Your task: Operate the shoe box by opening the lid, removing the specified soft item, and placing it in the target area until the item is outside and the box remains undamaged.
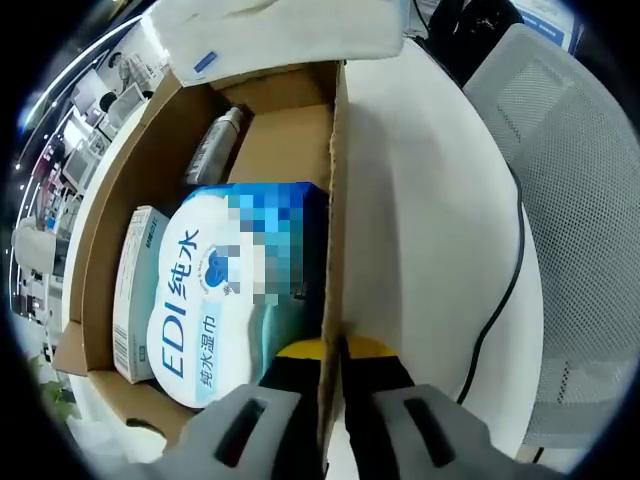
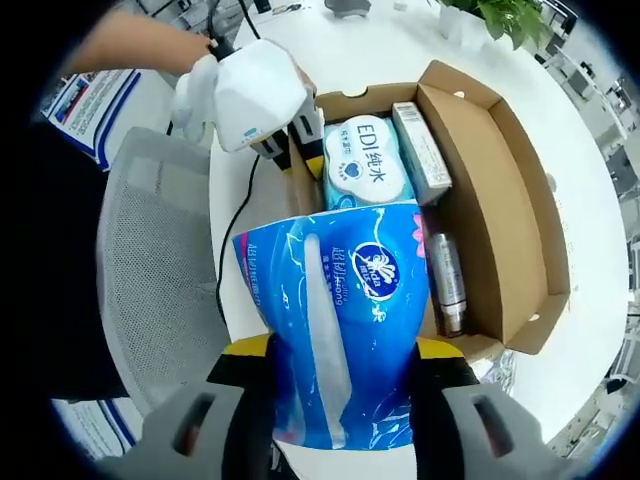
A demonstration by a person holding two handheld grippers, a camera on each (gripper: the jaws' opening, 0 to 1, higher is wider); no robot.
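Observation:
The open cardboard shoe box (image 1: 290, 140) lies on a white table, its lid (image 2: 520, 200) folded out to the side. My left gripper (image 1: 335, 355) is shut on the box's side wall (image 1: 338, 200), one jaw on each face. Inside lie a wet-wipe pack (image 1: 235, 290), a slim carton (image 1: 135, 290) and a silver can (image 1: 215, 145). In the right gripper view, my right gripper (image 2: 340, 350) is shut on a soft blue tissue pack (image 2: 345, 320), held up in front of the box's near end. There the left gripper (image 2: 292, 148), in a person's hand, grips the box wall beside the wet-wipe pack (image 2: 365, 165).
A grey mesh chair (image 1: 580, 200) stands next to the table (image 1: 430, 200) on the side away from the box, with a black cable (image 1: 505, 290) running along the table edge. A potted plant (image 2: 505, 15) stands at the far edge. White cloth (image 1: 280, 35) lies beyond the box.

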